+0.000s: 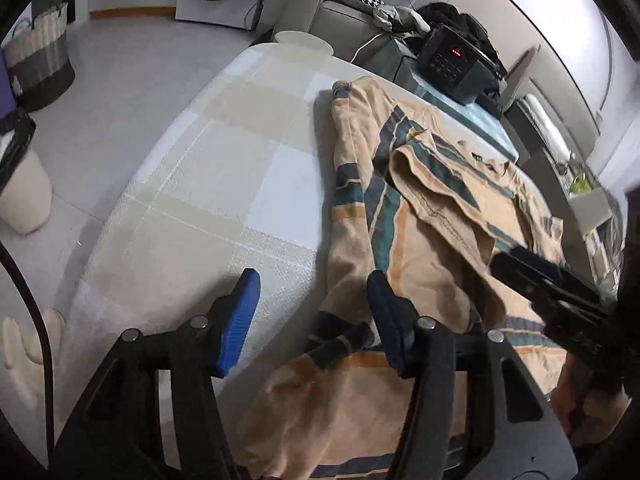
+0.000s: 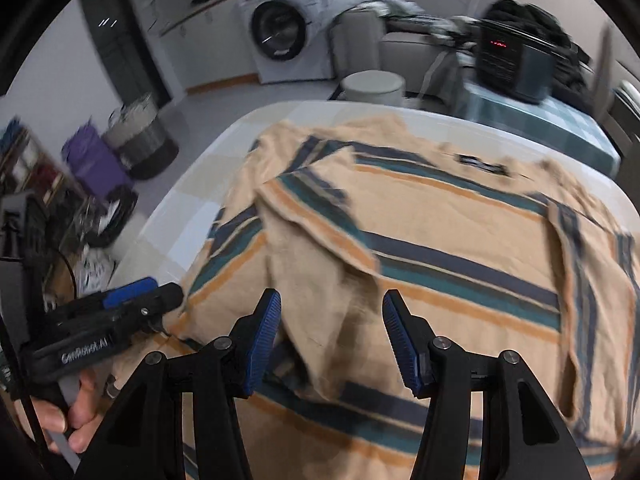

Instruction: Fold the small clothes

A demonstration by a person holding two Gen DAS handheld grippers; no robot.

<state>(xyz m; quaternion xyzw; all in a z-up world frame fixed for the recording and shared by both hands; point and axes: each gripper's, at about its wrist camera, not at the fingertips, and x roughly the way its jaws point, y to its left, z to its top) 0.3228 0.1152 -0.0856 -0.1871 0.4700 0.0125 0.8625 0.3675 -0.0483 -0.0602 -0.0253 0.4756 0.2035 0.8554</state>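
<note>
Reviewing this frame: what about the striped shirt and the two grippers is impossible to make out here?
- Striped shirt, left wrist view: near hem cut off by the bottom edge and the left gripper.
- Right wrist view: motion blur smears the collar label; unreadable.
- Right gripper: its fingertips in the left wrist view are blurred.

Striped shirt [image 1: 404, 208] on checked table [image 1: 224, 152], left gripper [image 1: 312, 316] fingers apart

Shirt [image 2: 420, 240] on table [image 1: 208, 184], heater [image 1: 452, 60] behind

Soft, matt striped knit shirt [image 2: 440, 240] lies on a smooth, faintly glossy checked tablecloth [image 1: 224, 152].
</note>
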